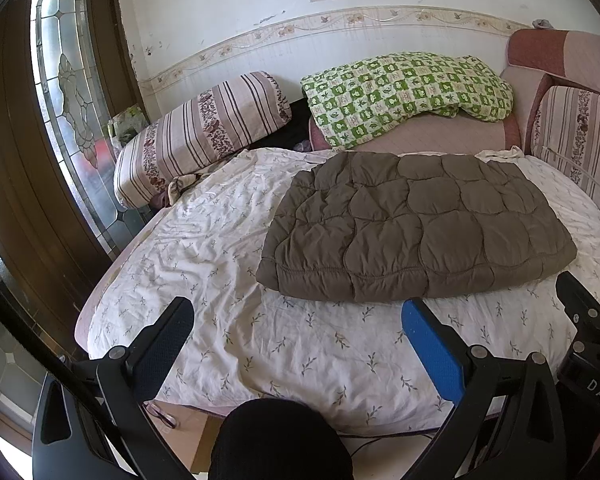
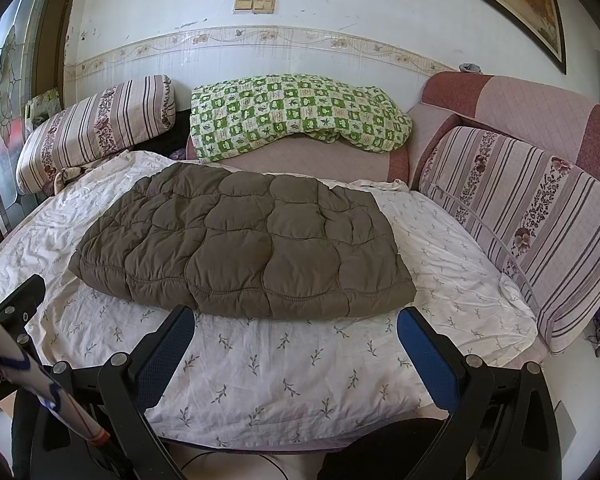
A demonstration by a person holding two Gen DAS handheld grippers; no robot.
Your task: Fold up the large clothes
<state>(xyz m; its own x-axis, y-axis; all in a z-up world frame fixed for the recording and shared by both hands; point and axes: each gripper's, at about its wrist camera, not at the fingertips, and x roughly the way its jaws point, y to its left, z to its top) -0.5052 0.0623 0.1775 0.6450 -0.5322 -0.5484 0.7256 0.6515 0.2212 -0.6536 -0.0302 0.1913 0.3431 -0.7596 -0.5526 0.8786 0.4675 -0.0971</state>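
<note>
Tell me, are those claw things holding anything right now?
Nothing. Both the left gripper and right gripper are open and empty, short of the folded brown quilted jacket.

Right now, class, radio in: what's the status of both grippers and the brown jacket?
Left gripper open, empty. Right gripper open, empty. Brown jacket lies folded on the bed sheet, untouched. Nothing between jaws and jacket.

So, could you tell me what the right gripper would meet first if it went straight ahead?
Probably the near hem of the folded brown quilted jacket; the open right gripper hangs over the white leaf-print sheet, though depth is unclear.
</note>
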